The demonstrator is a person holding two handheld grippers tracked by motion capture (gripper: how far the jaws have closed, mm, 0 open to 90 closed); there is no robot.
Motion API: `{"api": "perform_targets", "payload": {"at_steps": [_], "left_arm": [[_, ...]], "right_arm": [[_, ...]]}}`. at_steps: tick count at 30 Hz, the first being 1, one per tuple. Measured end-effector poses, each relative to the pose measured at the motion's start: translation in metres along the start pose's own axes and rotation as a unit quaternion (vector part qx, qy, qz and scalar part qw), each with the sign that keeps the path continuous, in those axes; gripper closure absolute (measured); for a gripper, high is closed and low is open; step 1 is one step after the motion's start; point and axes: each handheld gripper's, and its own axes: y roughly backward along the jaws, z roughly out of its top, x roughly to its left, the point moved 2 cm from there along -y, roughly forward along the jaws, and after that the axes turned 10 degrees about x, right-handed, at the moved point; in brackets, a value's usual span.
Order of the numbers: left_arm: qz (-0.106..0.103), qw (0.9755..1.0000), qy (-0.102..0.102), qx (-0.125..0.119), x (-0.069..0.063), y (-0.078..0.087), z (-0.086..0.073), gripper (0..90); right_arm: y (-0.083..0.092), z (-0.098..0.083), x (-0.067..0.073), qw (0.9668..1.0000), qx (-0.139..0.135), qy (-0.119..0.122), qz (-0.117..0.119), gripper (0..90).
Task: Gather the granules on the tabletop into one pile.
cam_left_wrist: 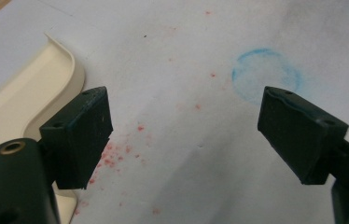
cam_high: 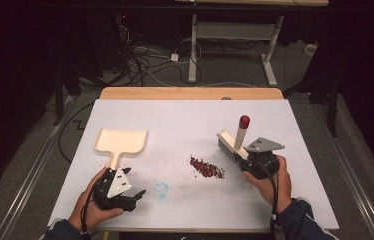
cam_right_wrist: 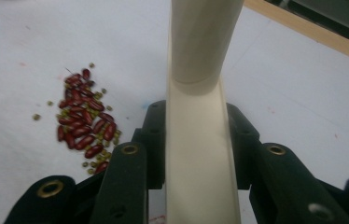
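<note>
Nearest the camera, at the near edge of the table [cam_high: 185, 115]: two forearms in dark sleeves, one gripper in each hand. Covered almost wholly by a white sheet, that table, with a strip of bare wood left along the far edge.

Toward the left edge, about midway between near and far: a cream dustpan [cam_high: 120, 142], handle turned to the near side, mouth to the far side. Just beside that handle, at the near-left: the left gripper [cam_high: 134, 194], resting low over the sheet, jaws spread wide with nothing between them. Seen beyond those jaws in the left gripper view: a faint blue ring [cam_left_wrist: 266, 74] and scattered red specks on the sheet.

Toward the right edge: the right gripper [cam_high: 249, 159], clamped tight on the cream back of a brush [cam_high: 232, 142], pads pressed against both sides. Bristles turned toward the table's middle; handle slanted up and away, tipped by a red knob.

Near the middle, just left of the brush: a small heap of beans [cam_high: 206, 168], dark red with tiny green ones mixed in.
</note>
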Motion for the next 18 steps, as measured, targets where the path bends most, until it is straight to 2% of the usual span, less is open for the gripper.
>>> {"api": "perform_targets", "payload": {"at_steps": [1, 4, 6, 8, 13, 18], "left_arm": [[0.000, 1.0000, 0.001, 0.000, 0.000, 0.000, 0.000, 17.0], [0.000, 1.0000, 0.002, 0.000, 0.000, -0.001, 0.000, 17.0], [-0.001, 1.0000, 0.002, 0.000, -0.001, -0.001, 0.000, 17.0], [-0.001, 1.0000, 0.001, 0.000, -0.001, -0.001, 0.001, 17.0], [-0.002, 1.0000, -0.001, 0.000, -0.001, -0.002, 0.001, 17.0], [-0.005, 1.0000, -0.003, -0.002, -0.002, -0.001, 0.001, 17.0]], "right_arm": [[-0.004, 0.000, 0.003, 1.0000, 0.008, 0.004, -0.005, 67.5], [-0.008, 0.003, 0.017, 0.9997, 0.007, 0.018, -0.017, 67.6], [-0.011, 0.007, 0.028, 0.9996, 0.011, 0.022, -0.017, 67.5], [-0.015, 0.010, 0.040, 0.9990, 0.011, 0.031, -0.031, 67.4], [-0.021, 0.022, 0.059, 0.9991, 0.000, 0.035, -0.026, 67.5], [-0.026, 0.032, 0.070, 0.9989, -0.007, 0.040, -0.026, 67.5]]}}
